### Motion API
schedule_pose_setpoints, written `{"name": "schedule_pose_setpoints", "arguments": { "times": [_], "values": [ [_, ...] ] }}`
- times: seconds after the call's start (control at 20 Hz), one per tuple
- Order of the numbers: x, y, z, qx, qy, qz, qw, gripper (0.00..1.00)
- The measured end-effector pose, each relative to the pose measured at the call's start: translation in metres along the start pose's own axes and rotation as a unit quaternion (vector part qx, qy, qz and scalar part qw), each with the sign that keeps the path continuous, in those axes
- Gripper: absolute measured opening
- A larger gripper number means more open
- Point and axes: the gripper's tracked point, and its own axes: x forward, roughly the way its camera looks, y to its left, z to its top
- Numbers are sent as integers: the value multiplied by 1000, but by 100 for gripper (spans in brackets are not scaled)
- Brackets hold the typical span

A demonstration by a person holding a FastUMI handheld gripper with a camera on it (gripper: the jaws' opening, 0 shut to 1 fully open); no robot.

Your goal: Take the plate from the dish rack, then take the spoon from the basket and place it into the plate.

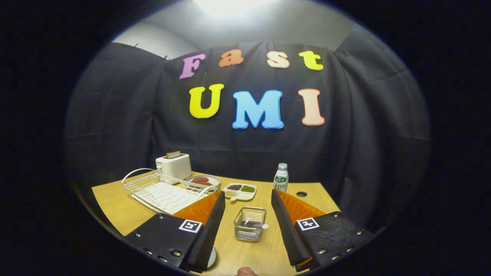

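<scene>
Gripper view: the tool (pixel 247 230) hangs above a wooden surface (pixel 268 253), its two fingers spread wide and grasping nothing. Between the fingers stands a small wire basket (pixel 250 224). A spoon (pixel 256 225) lies across it, its pale tip poking over the rim toward the right finger. With the spread fingers framing the basket on both sides, the tool looks lined up for the spoon pickup.

Beside the left finger, close to its base, a sliver of a pale green round rim (pixel 212 258) peeks out. It may be the plate, already set down, but too little shows to be sure.

Beyond the left finger sits a white wire dish rack (pixel 161 189), with no plate visible in it. Behind the rack is a white toaster (pixel 174 165) with a slice in its slot. Farther back stand a dish of reddish food (pixel 203 180), a divided tray of grains (pixel 239 190) and a small drink bottle (pixel 281 177).
</scene>
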Motion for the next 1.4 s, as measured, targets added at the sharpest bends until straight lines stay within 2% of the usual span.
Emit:
{"name": "schedule_pose_setpoints", "arguments": {
  "times": [0.15,0.7,1.05,1.15,1.2,1.25,1.3,1.35,1.4],
  "values": [
    [5,-3,-8,-2,-17,-4,1000,75],
    [57,-40,-53,60,-48,-61,995,75],
    [88,-34,-93,71,-28,-57,995,75],
    [91,-21,-104,88,-19,-34,995,66],
    [92,-24,-109,84,-14,-36,996,57],
    [91,-30,-110,82,-16,-45,995,45],
    [95,-26,-110,91,-17,-40,995,20],
    [95,-23,-111,95,-11,-39,995,19],
    [91,-22,-109,100,-8,-39,994,11]
  ]
}}
